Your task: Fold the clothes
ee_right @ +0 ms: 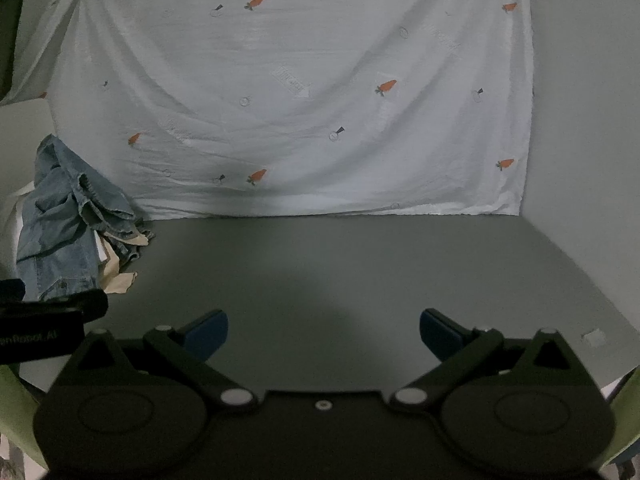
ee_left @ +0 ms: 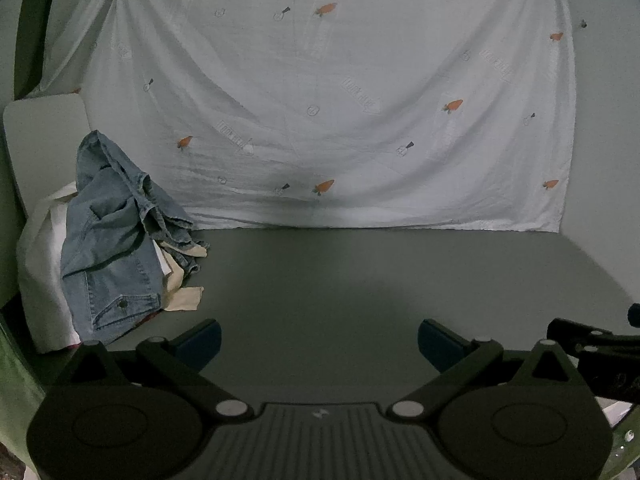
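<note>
A heap of clothes lies at the table's left side: a blue denim shirt point(ee_left: 116, 240) on top, with cream and white garments point(ee_left: 184, 296) under it. It also shows in the right wrist view point(ee_right: 68, 224). My left gripper point(ee_left: 320, 342) is open and empty, low over the grey table point(ee_left: 360, 280), right of the heap. My right gripper point(ee_right: 324, 334) is open and empty, further right over the table point(ee_right: 360, 272). The left gripper's body shows at the right wrist view's left edge point(ee_right: 40, 320).
A white sheet with orange carrot prints point(ee_left: 320, 100) hangs behind the table and reaches its far edge. A pale panel point(ee_left: 44, 128) stands behind the heap. A small white tag point(ee_right: 595, 337) lies on the table at the right. Green fabric point(ee_right: 16, 400) shows at the near corners.
</note>
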